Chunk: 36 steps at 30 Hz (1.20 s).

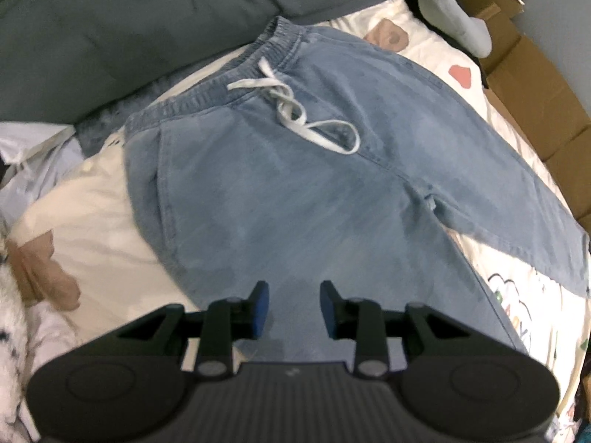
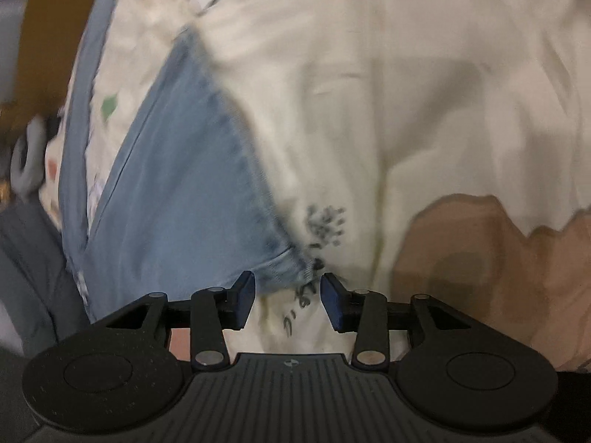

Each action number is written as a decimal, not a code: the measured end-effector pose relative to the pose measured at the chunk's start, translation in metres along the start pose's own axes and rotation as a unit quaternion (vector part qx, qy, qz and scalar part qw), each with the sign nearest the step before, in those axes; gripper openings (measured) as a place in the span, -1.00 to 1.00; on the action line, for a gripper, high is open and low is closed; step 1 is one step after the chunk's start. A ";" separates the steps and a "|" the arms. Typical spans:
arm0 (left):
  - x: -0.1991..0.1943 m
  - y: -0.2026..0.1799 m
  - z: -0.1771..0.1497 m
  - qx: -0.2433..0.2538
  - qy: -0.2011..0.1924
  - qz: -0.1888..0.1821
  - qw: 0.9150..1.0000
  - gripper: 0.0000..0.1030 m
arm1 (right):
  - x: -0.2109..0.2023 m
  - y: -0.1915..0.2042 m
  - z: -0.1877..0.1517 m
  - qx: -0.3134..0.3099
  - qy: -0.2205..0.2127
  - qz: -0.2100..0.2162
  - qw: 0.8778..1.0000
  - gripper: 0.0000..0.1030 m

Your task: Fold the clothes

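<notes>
1 jeans (image 1: 280,192) | 2 grippers: left (image 1: 294,308), right (image 2: 288,301) parted, seemingly empty

A: What garment is shown?

B: Light-blue denim trousers (image 1: 280,184), spread flat and front-up on a cream printed bedsheet (image 1: 92,199).

A: Its features?

B: An elasticated waistband (image 1: 236,62) lies at the far end; a white drawstring (image 1: 295,110) loops loosely over the front. The legs diverge toward the near side.

A: And the hem?

B: One leg hem (image 2: 258,199), with faded stitching, lies flat and diagonal on the sheet.
</notes>
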State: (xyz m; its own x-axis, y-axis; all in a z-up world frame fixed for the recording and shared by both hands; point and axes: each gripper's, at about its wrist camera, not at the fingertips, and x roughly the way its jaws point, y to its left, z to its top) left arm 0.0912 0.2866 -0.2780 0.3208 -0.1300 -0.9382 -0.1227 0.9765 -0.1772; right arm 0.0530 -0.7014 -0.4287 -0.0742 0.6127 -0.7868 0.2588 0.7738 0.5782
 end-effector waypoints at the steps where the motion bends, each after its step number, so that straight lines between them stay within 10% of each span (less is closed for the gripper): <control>1: -0.001 0.005 -0.003 -0.004 0.000 0.001 1.000 -0.36 | 0.000 -0.005 0.000 0.011 -0.008 0.007 1.000 -0.11; 10: -0.004 0.034 -0.024 -0.034 0.017 0.029 0.999 -0.36 | 0.001 0.006 -0.002 -0.014 -0.017 0.057 0.998 -0.19; 13: -0.002 0.036 -0.024 -0.036 0.019 0.034 0.999 -0.36 | 0.005 0.019 0.001 -0.034 -0.020 0.037 0.999 -0.82; 36: 0.024 0.066 -0.012 -0.077 -0.009 0.027 0.997 -0.39 | -0.010 0.046 -0.007 -0.087 -0.008 -0.088 0.992 -0.84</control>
State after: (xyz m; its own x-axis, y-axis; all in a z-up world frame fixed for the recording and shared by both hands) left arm 0.0792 0.3458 -0.3156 0.3260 -0.0741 -0.9425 -0.2824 0.9438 -0.1718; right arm 0.0587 -0.6711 -0.3924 -0.0880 0.4636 -0.8816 0.0731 0.8857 0.4585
